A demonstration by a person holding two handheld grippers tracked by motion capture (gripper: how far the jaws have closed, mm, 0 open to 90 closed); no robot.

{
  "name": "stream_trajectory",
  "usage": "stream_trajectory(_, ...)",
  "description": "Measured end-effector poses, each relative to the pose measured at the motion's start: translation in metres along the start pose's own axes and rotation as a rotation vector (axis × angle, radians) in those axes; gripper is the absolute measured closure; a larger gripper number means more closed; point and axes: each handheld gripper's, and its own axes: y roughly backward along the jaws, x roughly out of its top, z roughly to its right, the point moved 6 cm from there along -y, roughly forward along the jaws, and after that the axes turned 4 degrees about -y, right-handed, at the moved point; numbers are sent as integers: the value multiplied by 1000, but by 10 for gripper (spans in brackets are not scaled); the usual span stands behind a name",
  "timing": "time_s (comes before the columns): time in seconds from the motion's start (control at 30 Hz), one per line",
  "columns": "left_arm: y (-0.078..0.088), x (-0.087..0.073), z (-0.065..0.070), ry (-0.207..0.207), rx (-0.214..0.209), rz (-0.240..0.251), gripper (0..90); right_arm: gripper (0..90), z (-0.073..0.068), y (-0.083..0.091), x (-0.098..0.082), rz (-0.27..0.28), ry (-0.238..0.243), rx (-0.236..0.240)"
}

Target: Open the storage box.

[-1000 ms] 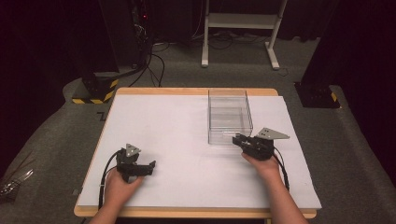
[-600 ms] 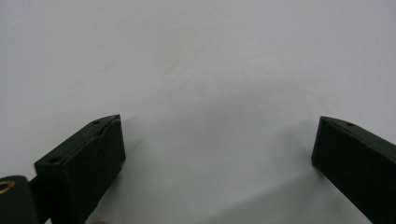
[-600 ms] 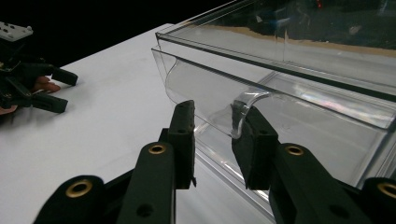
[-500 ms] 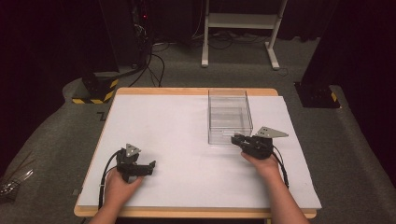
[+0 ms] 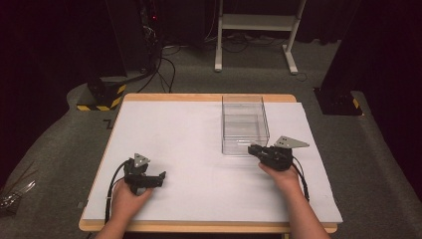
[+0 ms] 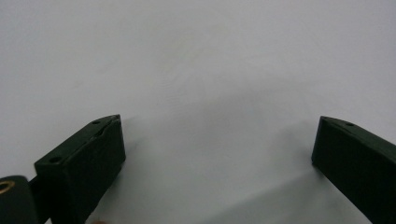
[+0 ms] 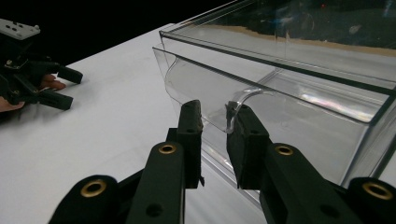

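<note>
A clear plastic box stands on the white sheet at the right of the middle. Its front carries a curved clear handle. My right gripper reaches the box's near front. In the right gripper view its jaws have just been closing; the handle's lip stands between them, with a narrow gap left at the left pad. My left gripper rests low over the sheet at the near left, jaws wide apart with nothing between them; it also appears far off.
The wooden table edge frames the sheet. Beyond the table stand a white metal frame, a yellow-black striped base and a dark block on the floor. Cables trail from both grippers towards the near edge.
The right gripper's jaws have drawn closer together at the box's front. Both hands stay where they were.
</note>
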Motion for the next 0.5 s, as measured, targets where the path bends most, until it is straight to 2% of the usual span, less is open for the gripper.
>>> stream_trajectory(0.5,0,0,0,0,0,0,29,793,-9,11,-6,15,13,14)
